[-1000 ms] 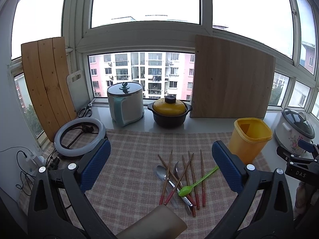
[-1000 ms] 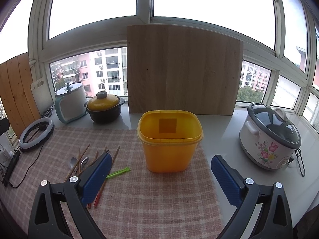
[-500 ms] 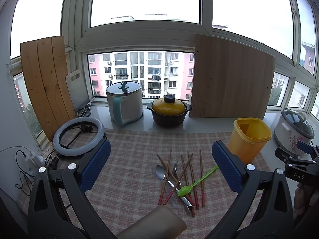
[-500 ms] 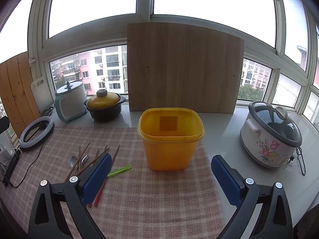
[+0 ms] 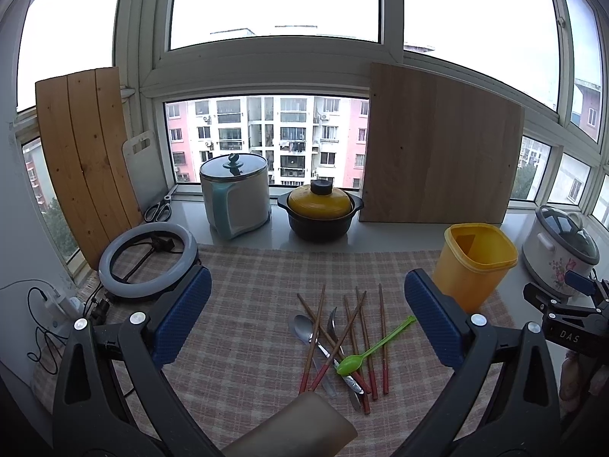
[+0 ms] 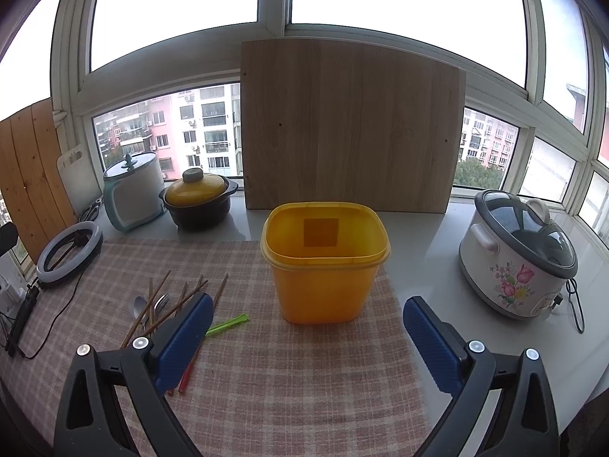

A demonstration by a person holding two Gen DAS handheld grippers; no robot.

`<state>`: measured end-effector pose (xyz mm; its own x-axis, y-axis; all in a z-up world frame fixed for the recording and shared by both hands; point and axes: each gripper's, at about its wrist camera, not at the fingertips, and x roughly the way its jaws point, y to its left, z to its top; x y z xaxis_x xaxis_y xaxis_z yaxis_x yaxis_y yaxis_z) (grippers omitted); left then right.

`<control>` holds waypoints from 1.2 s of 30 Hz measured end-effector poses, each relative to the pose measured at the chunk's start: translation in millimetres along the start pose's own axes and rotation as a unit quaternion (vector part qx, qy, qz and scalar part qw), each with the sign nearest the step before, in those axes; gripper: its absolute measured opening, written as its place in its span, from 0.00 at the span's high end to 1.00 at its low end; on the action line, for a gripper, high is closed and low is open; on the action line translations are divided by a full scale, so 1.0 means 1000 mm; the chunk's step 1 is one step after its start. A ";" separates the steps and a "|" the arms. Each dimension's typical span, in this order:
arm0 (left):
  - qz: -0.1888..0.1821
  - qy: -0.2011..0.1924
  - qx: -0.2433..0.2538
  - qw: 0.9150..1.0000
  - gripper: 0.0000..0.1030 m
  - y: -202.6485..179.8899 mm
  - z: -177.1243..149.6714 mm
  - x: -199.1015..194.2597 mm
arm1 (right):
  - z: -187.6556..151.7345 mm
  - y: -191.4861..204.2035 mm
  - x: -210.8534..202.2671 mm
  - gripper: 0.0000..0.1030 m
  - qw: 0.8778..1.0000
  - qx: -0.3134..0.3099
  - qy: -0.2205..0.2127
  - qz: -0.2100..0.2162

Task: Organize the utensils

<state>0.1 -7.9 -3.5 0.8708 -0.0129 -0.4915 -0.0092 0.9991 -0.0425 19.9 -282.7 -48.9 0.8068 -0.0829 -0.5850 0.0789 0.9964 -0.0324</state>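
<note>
Where the left gripper [image 5: 307, 320] hangs wide open and empty above the checked cloth [image 5: 247, 304]: chopsticks [image 5: 359, 337], metal spoon [image 5: 302, 327] and green spoon [image 5: 375, 342] heaped together, yellow tub [image 5: 474, 266] just beside, to their right. From the right gripper [image 6: 304, 337], likewise spread wide, holding nothing: tub [image 6: 323, 262] straight ahead, upright, utensil heap [image 6: 167, 304] lower left, partly hidden behind one blue pad [image 6: 182, 342].

surface: plaid cloth [image 6: 289, 377] covering counter [image 6: 422, 251] | lying on cloth: chopsticks [image 5: 363, 337], spoons [image 5: 302, 329], yellow bin [image 6: 323, 266], ring light [image 5: 148, 262]
</note>
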 end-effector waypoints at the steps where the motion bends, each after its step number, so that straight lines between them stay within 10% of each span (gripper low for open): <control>1: 0.000 0.000 0.000 1.000 0.00 -0.001 0.000 0.000 | 0.000 0.000 0.001 0.02 1.000 0.000 0.001 0.000; 28: -0.007 0.088 -0.026 0.996 0.01 0.049 -0.015 0.061 | -0.010 0.008 0.029 0.12 0.997 0.001 0.050 0.063; 36: -0.066 0.163 -0.045 0.984 0.31 0.062 -0.029 0.099 | -0.010 0.034 0.043 0.20 0.990 -0.025 0.087 0.109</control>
<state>71.3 51.1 -80.1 0.6643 -0.1689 -0.7281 0.0375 0.9804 -0.1932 51.5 -252.5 -83.8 0.6884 0.1355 -0.7126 -0.1187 0.9902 0.0736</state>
